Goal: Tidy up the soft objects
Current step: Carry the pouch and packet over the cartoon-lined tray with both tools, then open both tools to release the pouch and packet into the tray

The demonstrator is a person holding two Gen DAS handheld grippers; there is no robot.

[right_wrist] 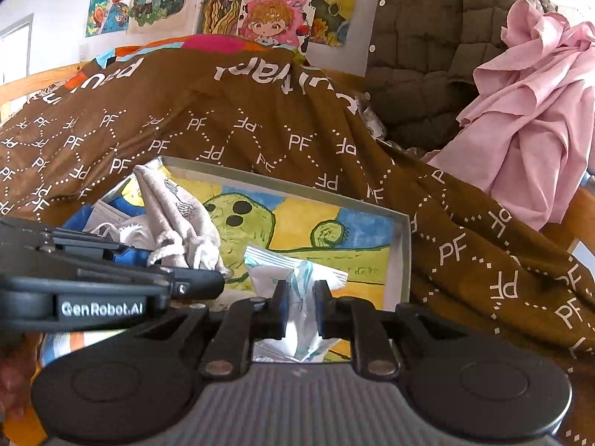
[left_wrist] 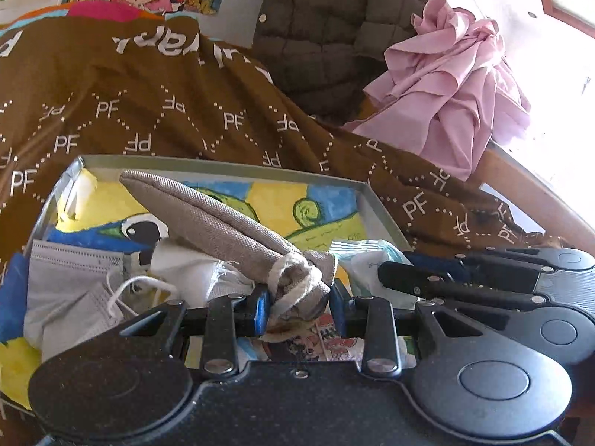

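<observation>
The brown cloth [right_wrist: 282,126] carries a repeated white "PF" monogram inside dotted diamonds, and along its far edge at 12 o'clock runs larger white lettering, upside down and not fully legible. In the right wrist view, "GenRobot.AI" stands in white on the left gripper [right_wrist: 102,308] at 9 o'clock. "MORNING" heads the cartoon poster [right_wrist: 277,13] on the wall at 12 o'clock.

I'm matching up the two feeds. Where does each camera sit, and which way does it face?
Left wrist: sits behind the left gripper, facing the tray; fingers pinch a beige pouch.
Right wrist: sits behind the right gripper, facing the same tray; fingers pinch a white wrapper.
Shared: tray, brown blanket, pink cloth.
</observation>
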